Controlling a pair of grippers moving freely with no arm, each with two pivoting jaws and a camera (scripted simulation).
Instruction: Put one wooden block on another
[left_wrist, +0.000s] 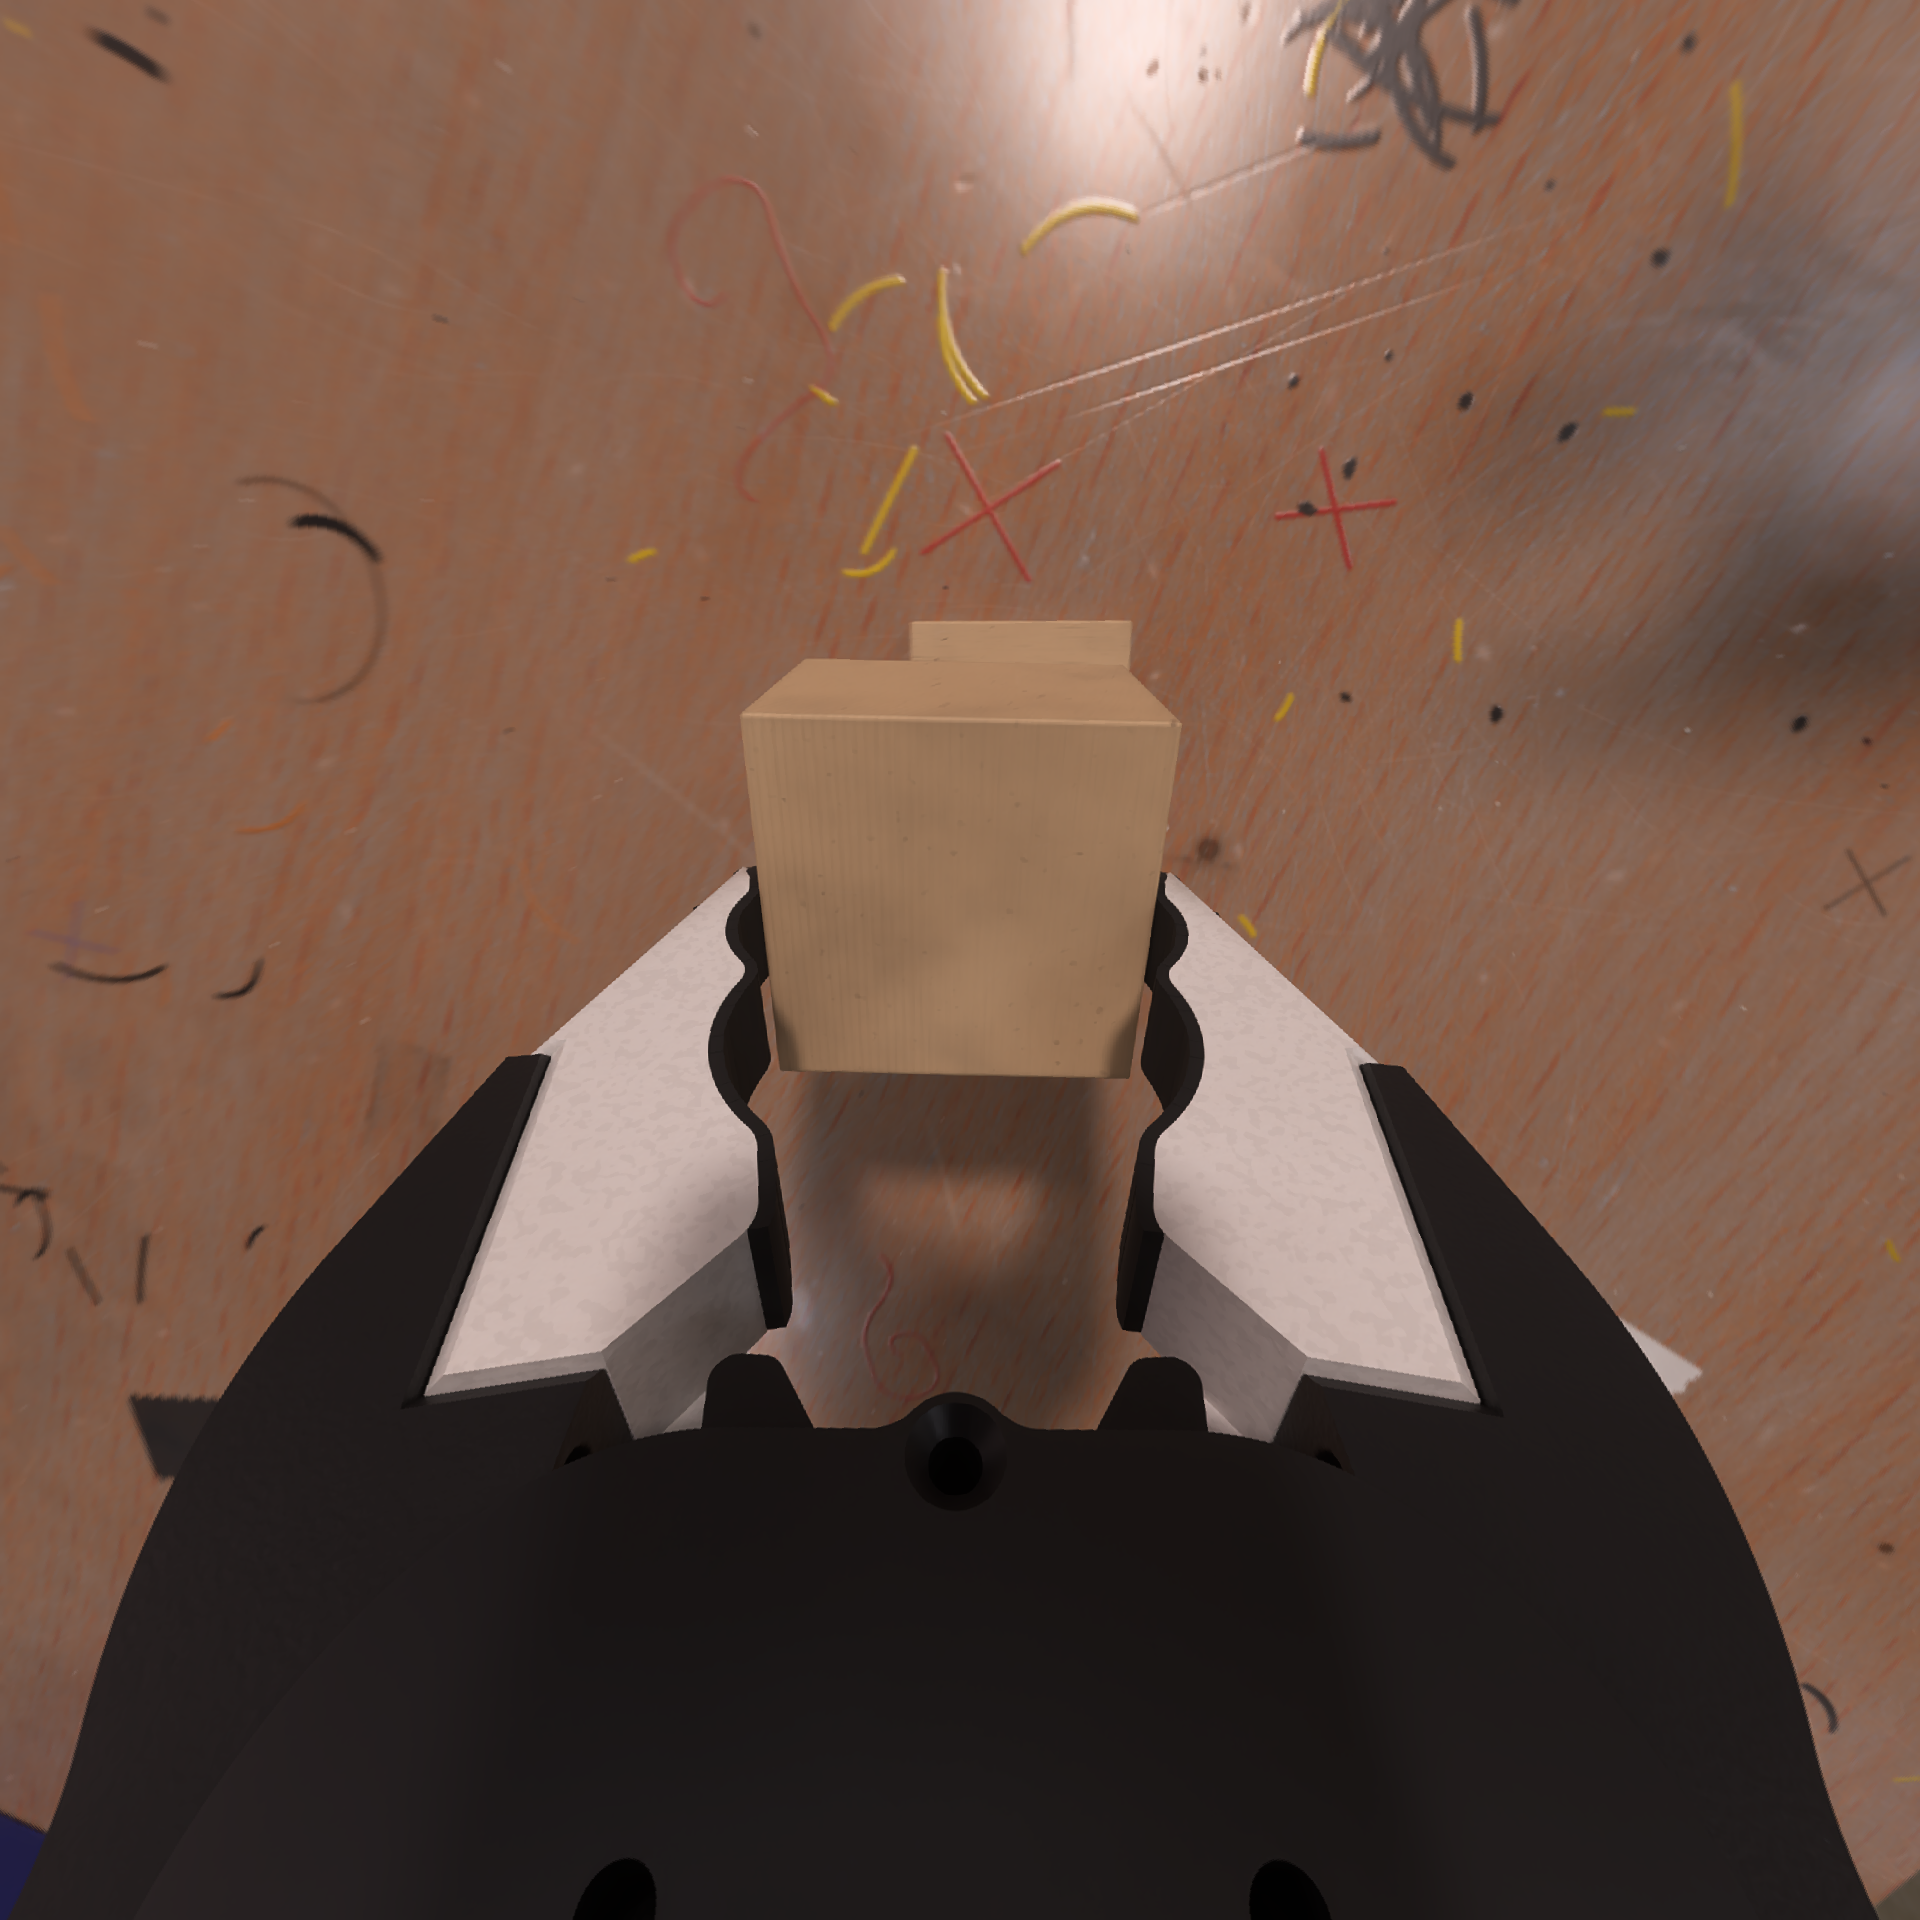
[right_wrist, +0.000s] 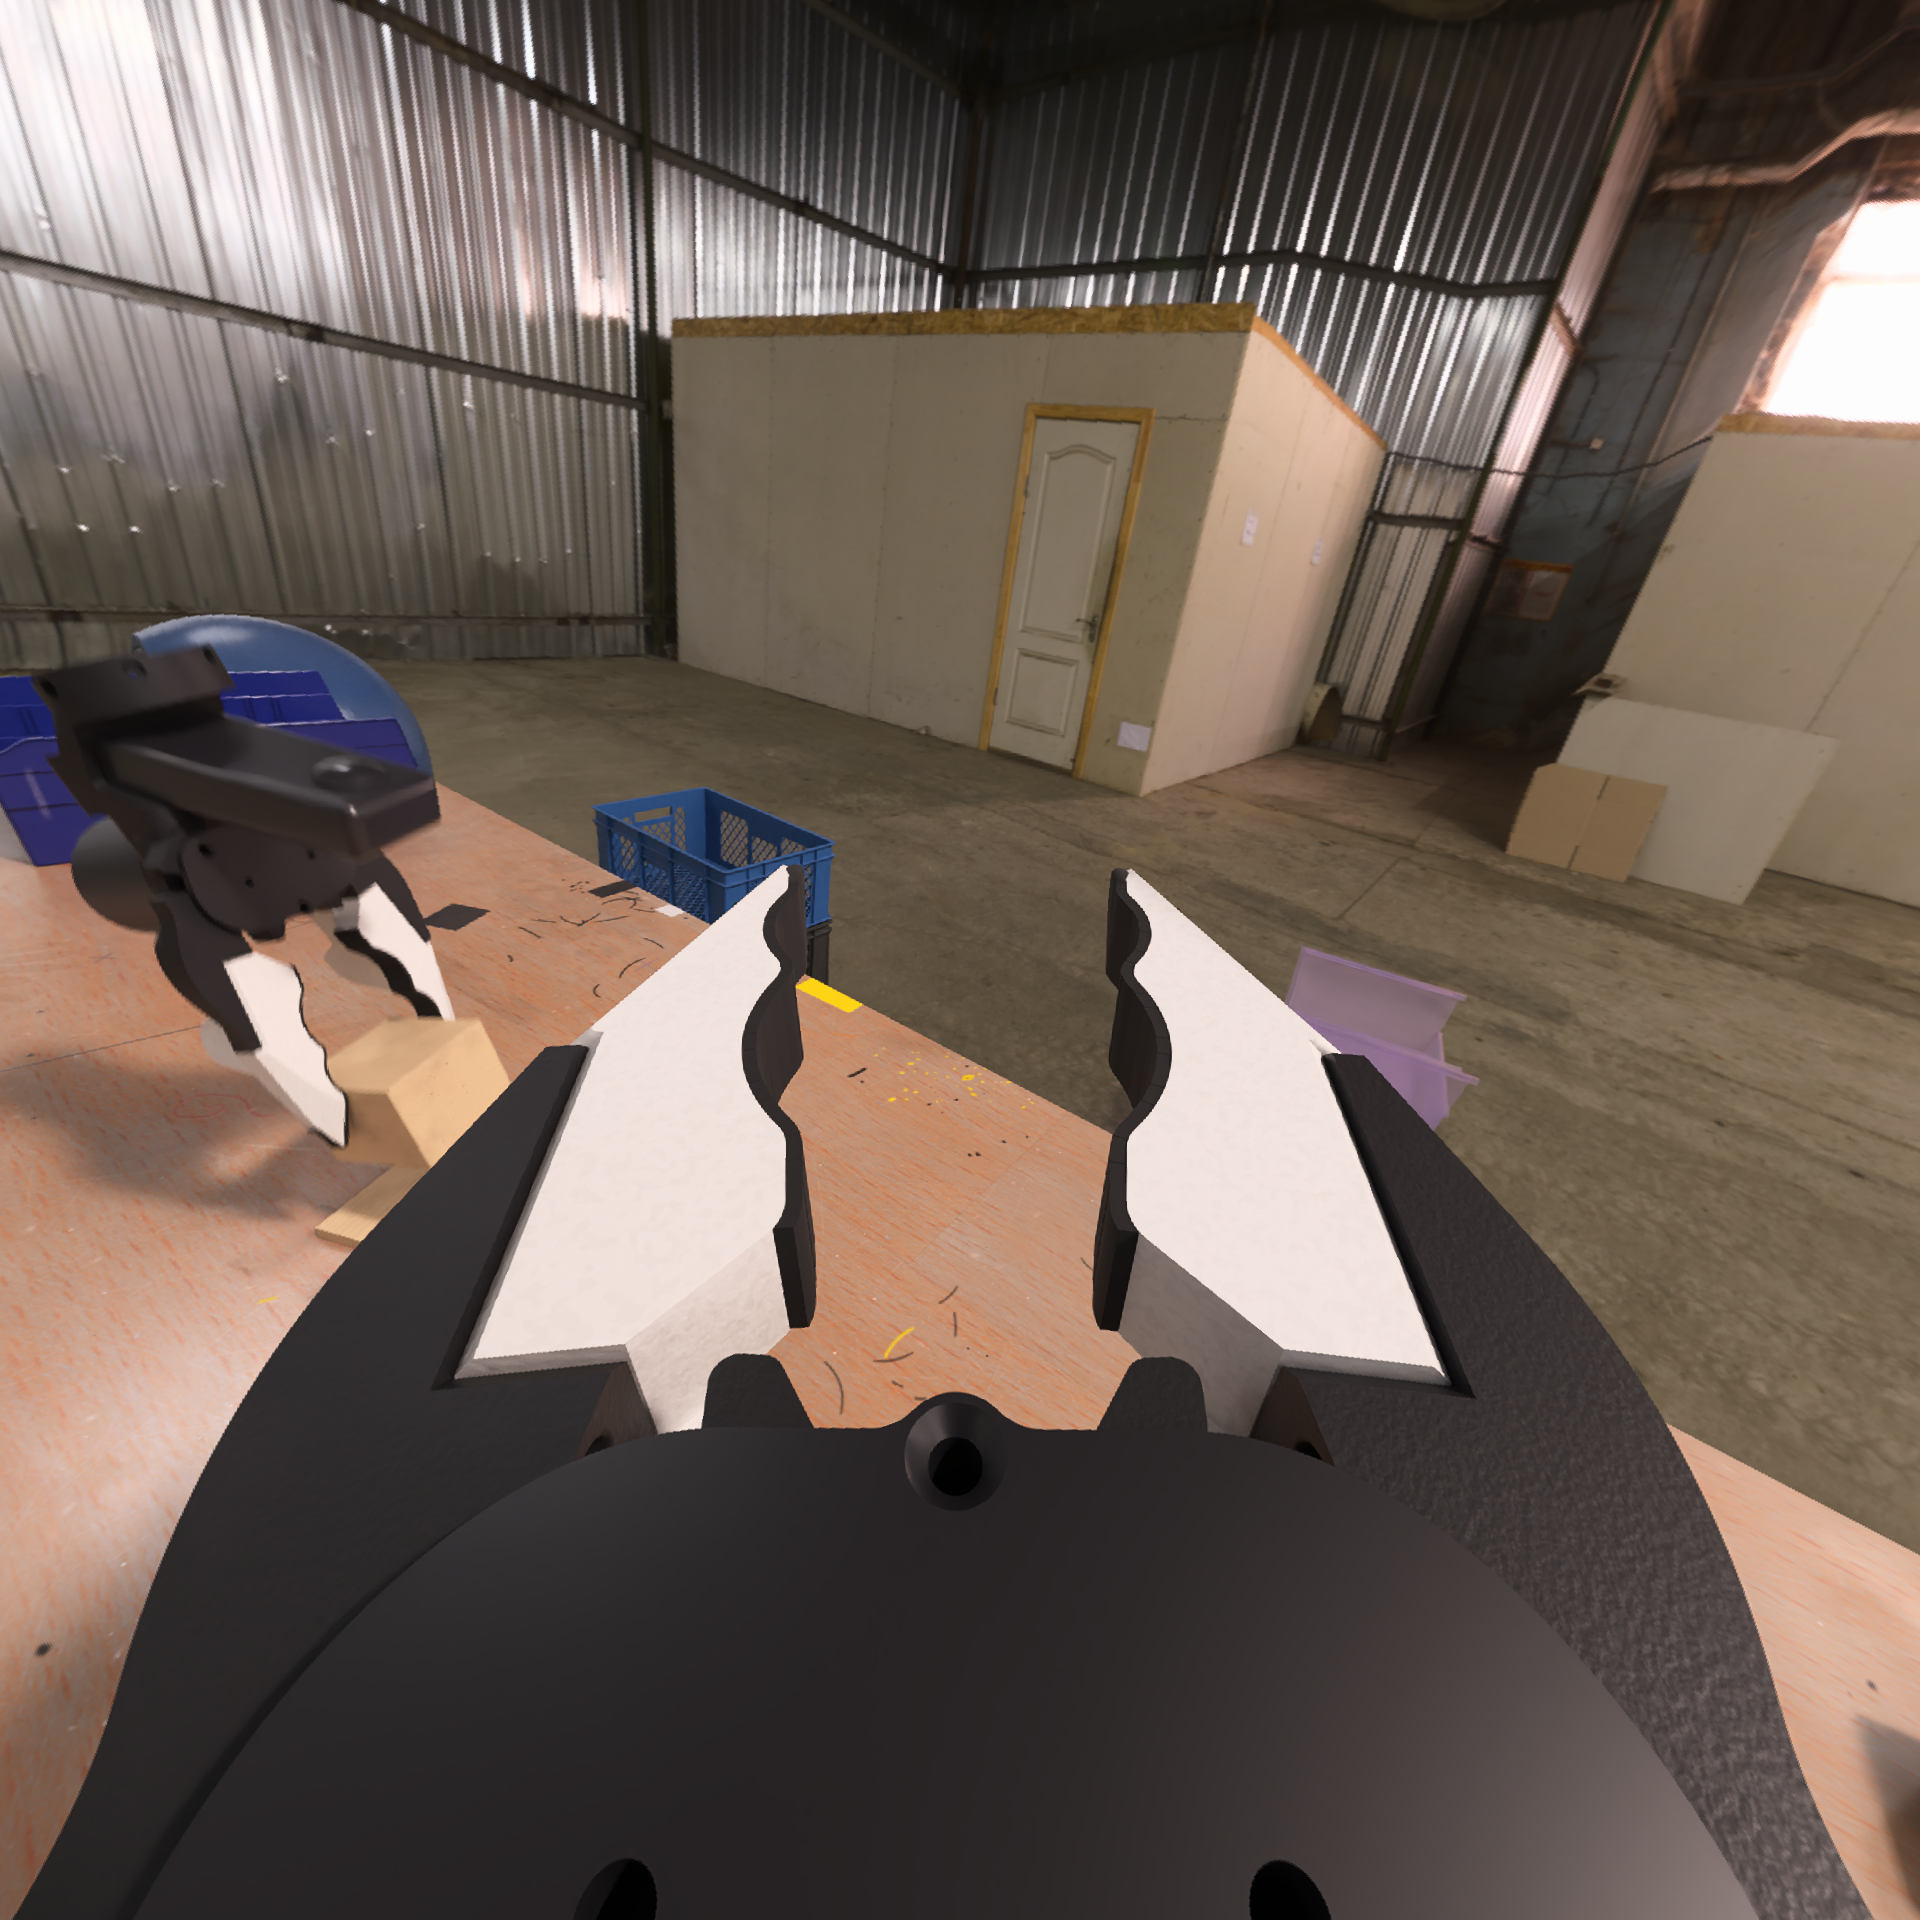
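My left gripper (left_wrist: 956, 883) is shut on a pale wooden cube (left_wrist: 956, 883), gripping its two sides near the fingertips. A second, flatter wooden block (left_wrist: 1018, 644) lies on the scribbled wooden table (left_wrist: 416, 623) and shows just beyond the cube. In the right wrist view the left gripper (right_wrist: 384, 1070) holds the cube (right_wrist: 436, 1081) over the flat block (right_wrist: 358, 1210); I cannot tell if they touch. My right gripper (right_wrist: 958, 878) is open and empty, to the right of the blocks, pointing past the table's edge.
The table (right_wrist: 935, 1195) ends in a diagonal edge ahead of my right gripper. A blue crate (right_wrist: 717, 847) stands beyond that edge and a purple shelf piece (right_wrist: 1382, 1029) on the floor to the right. Blue bins (right_wrist: 31, 790) stand at the far left.
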